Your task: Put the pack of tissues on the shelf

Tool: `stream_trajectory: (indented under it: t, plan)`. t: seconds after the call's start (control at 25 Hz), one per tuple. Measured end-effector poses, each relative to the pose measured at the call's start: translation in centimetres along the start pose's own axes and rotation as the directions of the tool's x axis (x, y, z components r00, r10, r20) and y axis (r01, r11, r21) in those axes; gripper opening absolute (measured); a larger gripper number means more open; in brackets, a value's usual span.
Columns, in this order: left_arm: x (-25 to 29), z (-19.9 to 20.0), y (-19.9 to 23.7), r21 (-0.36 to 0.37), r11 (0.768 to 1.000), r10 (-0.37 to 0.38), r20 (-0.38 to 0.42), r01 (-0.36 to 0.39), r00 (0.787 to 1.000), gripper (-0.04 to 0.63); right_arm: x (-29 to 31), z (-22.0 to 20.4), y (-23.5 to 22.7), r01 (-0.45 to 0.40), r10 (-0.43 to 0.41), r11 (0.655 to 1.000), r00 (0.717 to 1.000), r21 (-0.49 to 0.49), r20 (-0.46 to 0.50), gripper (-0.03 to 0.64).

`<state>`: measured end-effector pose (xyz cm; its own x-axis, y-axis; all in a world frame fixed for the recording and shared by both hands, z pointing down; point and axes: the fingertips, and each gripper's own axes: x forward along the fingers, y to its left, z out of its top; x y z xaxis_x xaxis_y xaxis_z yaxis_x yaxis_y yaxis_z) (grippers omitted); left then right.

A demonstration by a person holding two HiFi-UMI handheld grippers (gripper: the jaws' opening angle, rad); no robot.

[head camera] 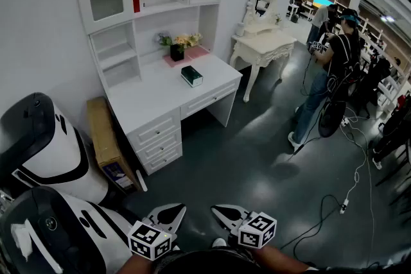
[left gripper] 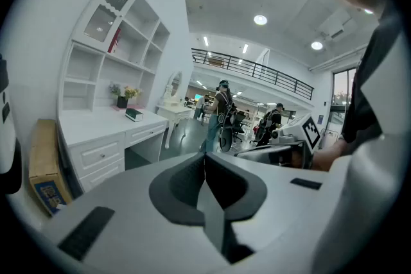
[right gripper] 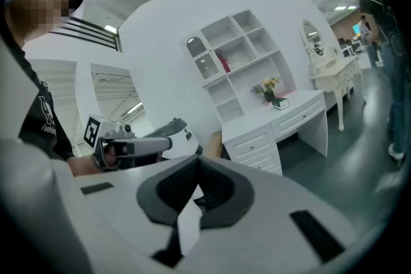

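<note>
On the white desk (head camera: 154,96) ahead sits the pack of tissues (head camera: 191,76); my left gripper (head camera: 176,210) and right gripper (head camera: 221,210) hang low, jaws together, empty.

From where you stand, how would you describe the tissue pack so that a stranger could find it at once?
Find the white desk under the wall shelves. On its top lies the tissue pack, alone in front of the flowers. It is the only dark, flat box there.
</note>
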<state>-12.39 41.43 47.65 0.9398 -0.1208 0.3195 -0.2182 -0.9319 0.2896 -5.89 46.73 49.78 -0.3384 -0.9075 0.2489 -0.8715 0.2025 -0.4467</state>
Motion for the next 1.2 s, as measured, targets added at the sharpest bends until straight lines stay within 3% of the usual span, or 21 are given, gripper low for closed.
stream_trajectory:
  t: [0.2,0.52,0.72,1.2]
  plan:
    - [-0.1,0.4,-0.2,0.043,0.999,0.01,0.006,-0.01,1.0,0.015,-0.4,0.1,0.1,-0.014,0.014,1.0,1.0,-0.008,0.004,0.006]
    - [0.4,0.1,-0.8,0.033,0.999,0.018,0.006,-0.018,1.0,0.015,-0.9,-0.2,0.0,-0.035,0.035,0.999,0.999,-0.021,-0.002,0.006]
    - [0.9,0.1,-1.4,0.02,0.999,0.028,0.017,-0.028,0.999,0.015,-1.7,0.8,0.0,-0.074,0.072,0.997,0.996,0.02,0.054,0.008]
    - [6.3,-0.3,-5.6,-0.025,0.999,0.025,0.049,-0.024,0.998,0.015,-6.5,0.9,-4.5,-0.023,0.022,0.996,1.0,-0.087,-0.013,0.009]
